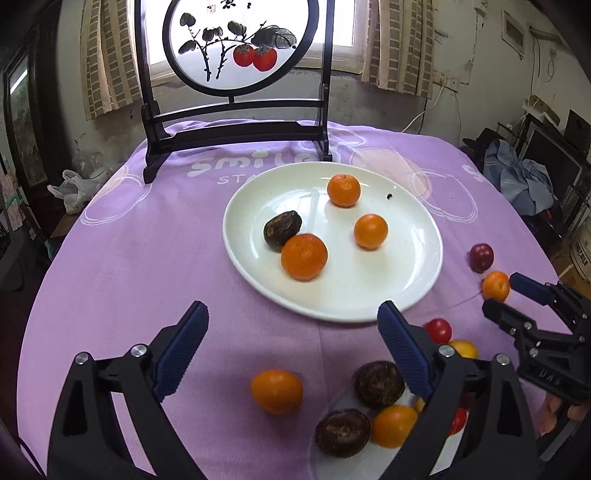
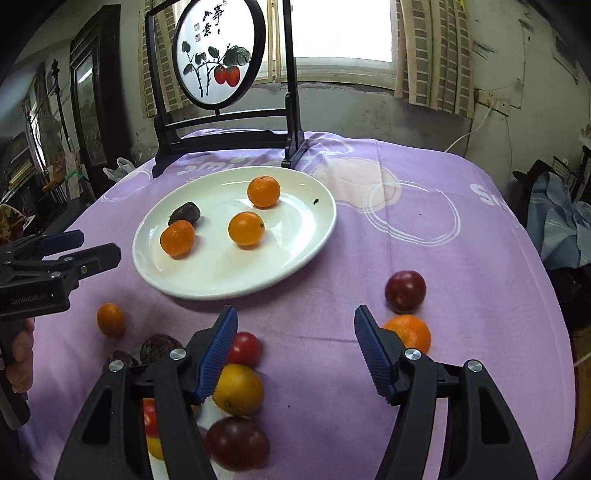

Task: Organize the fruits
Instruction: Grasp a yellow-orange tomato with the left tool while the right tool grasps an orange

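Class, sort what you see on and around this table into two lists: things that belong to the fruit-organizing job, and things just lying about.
Belongs to the job:
white plate
oranges on the plate
dark fruit on the plate
loose orange
dark red fruit
left claw
right claw

Just lying about:
painted screen
plastic bag
blue cloth

Daylight pours through the curtained window (image 1: 343,26) behind the round painted screen in its black wooden frame (image 1: 236,48), and the panes are blown out to pure white. In front of that screen, the glossy white oval plate (image 1: 417,273) carries pale streaks of glare, and the fruit casts soft, short shadows. Focus is sharp mid-frame. Fisheye bending curves the purple tablecloth (image 2: 461,258), and the corners darken to black.
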